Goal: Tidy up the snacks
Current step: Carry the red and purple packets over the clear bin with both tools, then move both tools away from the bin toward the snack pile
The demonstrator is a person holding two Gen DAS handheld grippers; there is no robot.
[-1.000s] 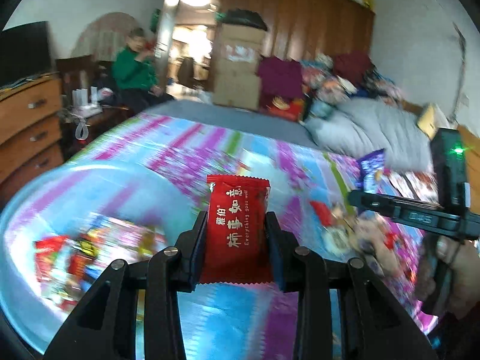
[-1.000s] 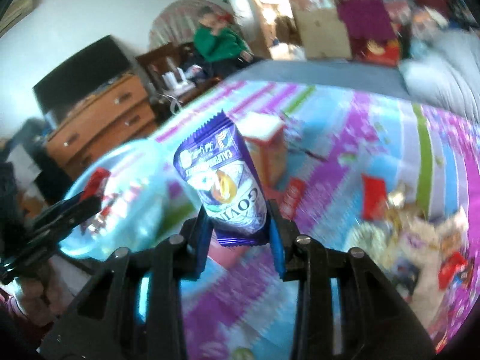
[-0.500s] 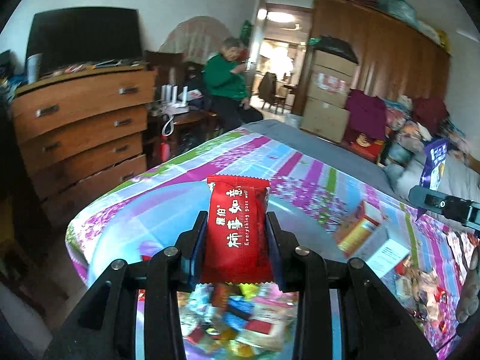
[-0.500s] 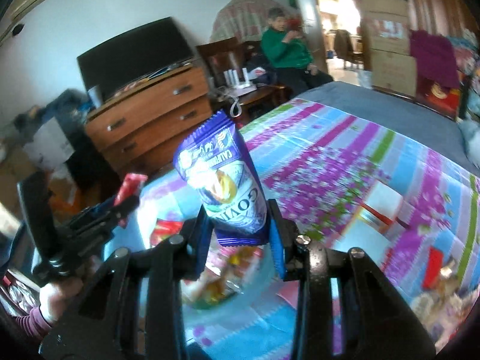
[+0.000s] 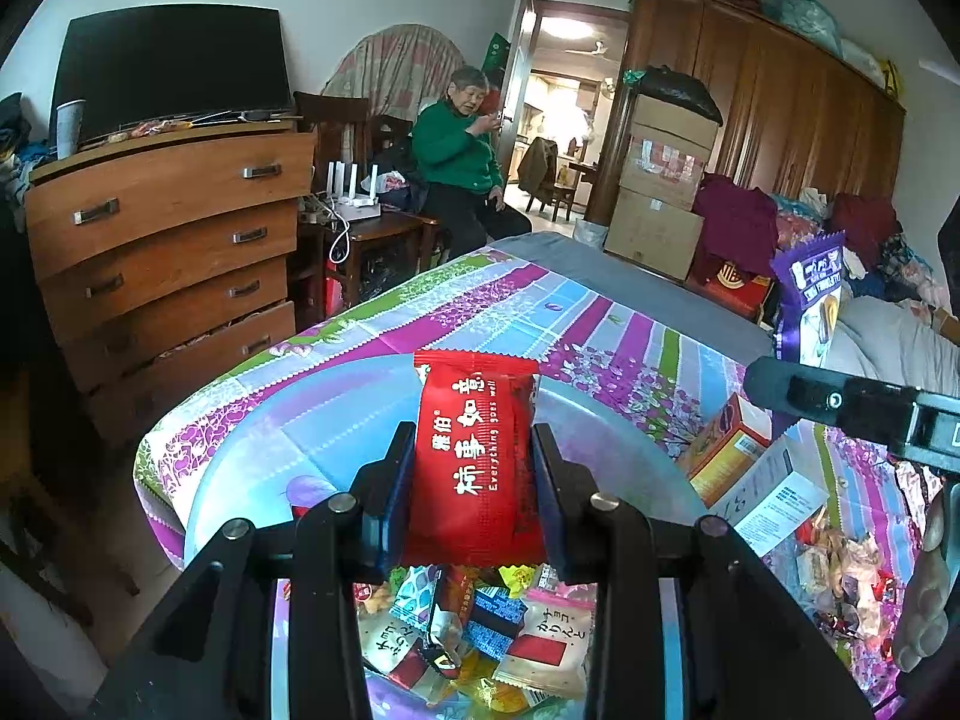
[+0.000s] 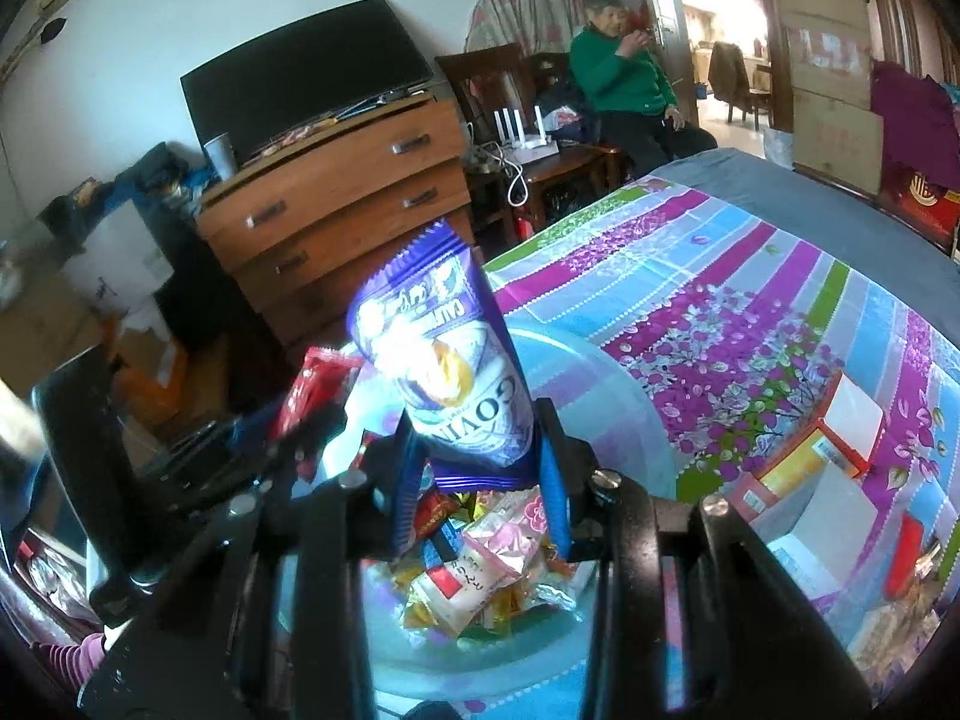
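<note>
Left wrist view shows the left gripper clenched on a red rectangular foil snack packet with white Chinese lettering, which stands upright between the two blue-lined fingers. Directly below and just ahead of the fingertips sits a pale translucent round plastic bowl holding a heap of small wrapped snacks. To the right of this claw, the right gripper's dark body reaches in, with a purple glossy snack pouch sticking up beyond it. An orange and white cardboard box lies on the striped purple and blue floral bedspread, right of the bowl.

Right wrist view has the right gripper grasping that purple pouch, tilted slightly left, its lower end pinched between the fingers. Under the fingertips lies the same snack heap in the bowl. Left of this claw is the left gripper with the red packet.
</note>
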